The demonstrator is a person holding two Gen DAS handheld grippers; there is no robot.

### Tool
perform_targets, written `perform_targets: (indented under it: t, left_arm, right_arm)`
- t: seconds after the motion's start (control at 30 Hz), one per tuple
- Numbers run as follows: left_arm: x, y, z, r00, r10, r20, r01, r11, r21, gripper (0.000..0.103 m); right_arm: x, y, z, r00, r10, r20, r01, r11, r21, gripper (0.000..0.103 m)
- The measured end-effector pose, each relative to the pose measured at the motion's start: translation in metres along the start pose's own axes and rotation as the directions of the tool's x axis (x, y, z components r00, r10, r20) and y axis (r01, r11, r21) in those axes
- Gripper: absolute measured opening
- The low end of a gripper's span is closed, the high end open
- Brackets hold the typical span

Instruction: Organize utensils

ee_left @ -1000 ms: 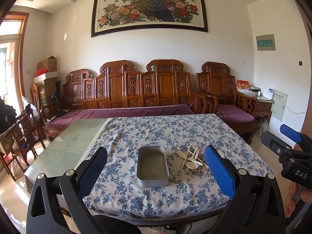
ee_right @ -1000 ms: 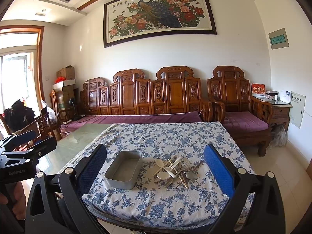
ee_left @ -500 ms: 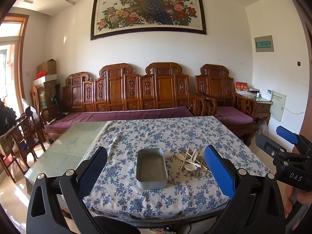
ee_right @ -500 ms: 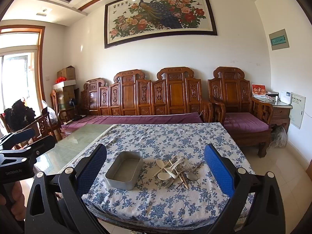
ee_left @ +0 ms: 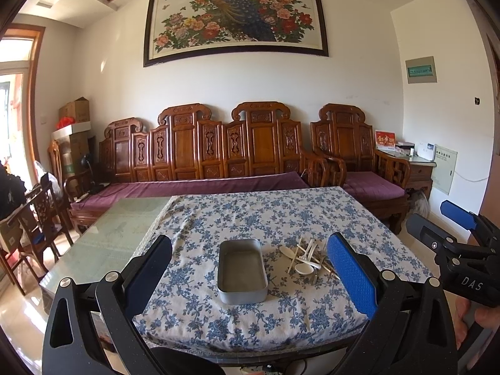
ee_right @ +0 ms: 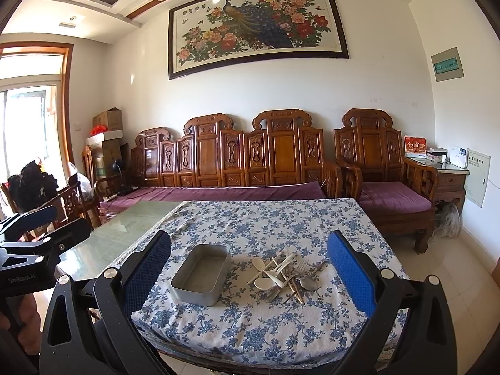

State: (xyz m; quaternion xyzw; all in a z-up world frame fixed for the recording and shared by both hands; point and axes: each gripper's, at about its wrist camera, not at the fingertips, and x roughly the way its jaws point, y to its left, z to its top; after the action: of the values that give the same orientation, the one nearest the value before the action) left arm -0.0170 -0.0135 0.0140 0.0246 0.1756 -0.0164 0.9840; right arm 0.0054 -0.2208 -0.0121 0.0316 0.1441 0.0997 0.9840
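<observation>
An empty grey metal tin (ee_left: 242,271) (ee_right: 201,274) rests on the blue floral tablecloth (ee_left: 250,218) (ee_right: 272,225). To its right lies a jumbled pile of utensils (ee_left: 307,261) (ee_right: 284,276): white spoons, a metal fork and spoon, chopsticks. My left gripper (ee_left: 250,268) hovers open in front of the table's near edge, nothing between its fingers. My right gripper (ee_right: 250,268) is also open and empty, held at about the same distance. Each gripper shows in the other's view: the right gripper (ee_left: 456,240) at the far right, the left gripper (ee_right: 40,231) at the far left.
A bare glass tabletop (ee_left: 115,228) (ee_right: 125,231) extends left of the cloth. A carved wooden sofa (ee_left: 218,156) with purple cushions stands behind the table, an armchair (ee_right: 384,181) to the right. Wooden chairs (ee_left: 40,212) crowd the left. A hand (ee_left: 481,322) holds the right gripper.
Both views have tilted slightly, so the table sits a little higher in frame. The tin and utensils have not moved. Both grippers stay open.
</observation>
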Motion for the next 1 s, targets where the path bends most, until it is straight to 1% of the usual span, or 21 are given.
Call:
perform_targets:
  t: [0.27,0.53,0.77,0.97,1.0]
  left_arm:
    - [-0.002,-0.001,-0.001,1.000,-0.003,0.000,0.003,1.000,-0.001,0.096]
    - [0.003,-0.001,-0.003,1.000,-0.011,-0.020,0.011,1.000,-0.007,0.096]
    - [0.031,0.000,-0.014,0.996,-0.022,-0.091,0.021,1.000,-0.003,0.096]
    - [0.063,-0.002,-0.028,0.986,-0.051,-0.156,0.053,0.998,0.013,0.096]
    - [0.072,-0.003,-0.030,0.983,-0.063,-0.171,0.067,0.998,0.018,0.096]
  right_arm:
    - [-0.001,0.000,0.001,1.000,0.001,-0.001,-0.001,1.000,0.003,0.101]
    - [0.000,-0.002,-0.001,1.000,-0.003,-0.011,0.003,1.000,0.008,0.101]
    - [0.020,-0.019,-0.019,0.999,-0.015,-0.048,0.016,0.999,0.031,0.101]
    - [0.047,-0.039,-0.036,0.996,-0.017,-0.087,0.020,0.999,0.032,0.101]
    - [0.058,-0.044,-0.039,0.995,-0.026,-0.100,0.029,0.999,0.029,0.101]
